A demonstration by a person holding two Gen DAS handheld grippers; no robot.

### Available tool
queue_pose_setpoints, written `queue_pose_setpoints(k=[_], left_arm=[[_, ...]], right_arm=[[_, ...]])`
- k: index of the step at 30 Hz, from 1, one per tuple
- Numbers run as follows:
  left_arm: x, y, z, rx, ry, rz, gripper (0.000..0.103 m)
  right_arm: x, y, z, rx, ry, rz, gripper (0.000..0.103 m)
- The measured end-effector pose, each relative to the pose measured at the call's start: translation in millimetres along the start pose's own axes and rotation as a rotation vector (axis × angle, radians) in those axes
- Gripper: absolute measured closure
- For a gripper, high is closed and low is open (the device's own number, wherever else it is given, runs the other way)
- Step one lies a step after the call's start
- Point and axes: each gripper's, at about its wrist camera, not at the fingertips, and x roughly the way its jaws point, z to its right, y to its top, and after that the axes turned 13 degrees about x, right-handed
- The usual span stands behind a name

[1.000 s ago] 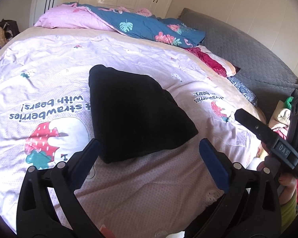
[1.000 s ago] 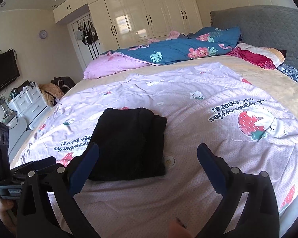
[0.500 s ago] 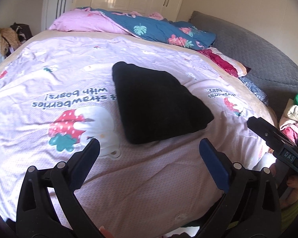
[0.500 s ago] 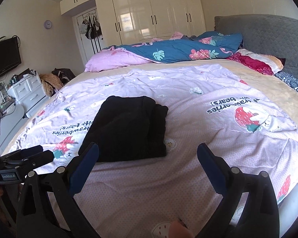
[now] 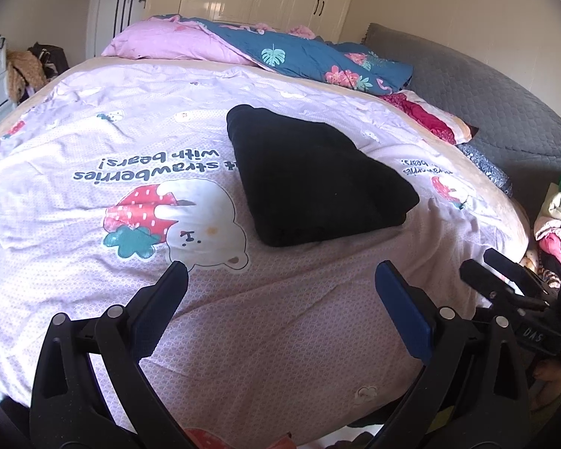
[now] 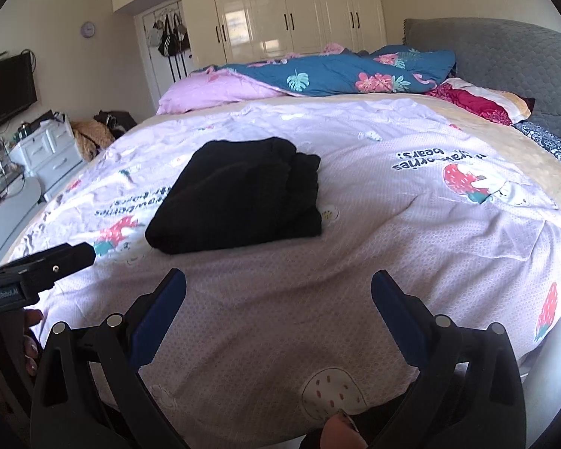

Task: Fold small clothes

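Evidently the fold is complete: the black garment (image 5: pixel 318 179) lies as a compact, layered rectangle on the bed (image 5: pixel 93 299), near its middle, edges fairly square. The left claw (image 5: pixel 280 284) and right claw (image 6: pixel 278 286) both hover near the bed's front edge, jaws apart, empty, well clear of the garment. Judged remaining: a pile of clothes (image 5: pixel 553 220) beside the bed may await folding.
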Motion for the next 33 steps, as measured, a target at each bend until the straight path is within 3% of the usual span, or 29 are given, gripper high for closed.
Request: queue_pose_setpoints(k=[20, 33], left_arm=[[8, -6, -3, 0.0, 0.066, -0.026, 0.009], [11, -7, -7, -0.017, 0.065, -0.046, 0.009]], right_arm=[[12, -3, 2, -0.007, -0.063, -0.007, 0.004], [13, -3, 1, -0.011, -0.07, -0.011, 0.004]])
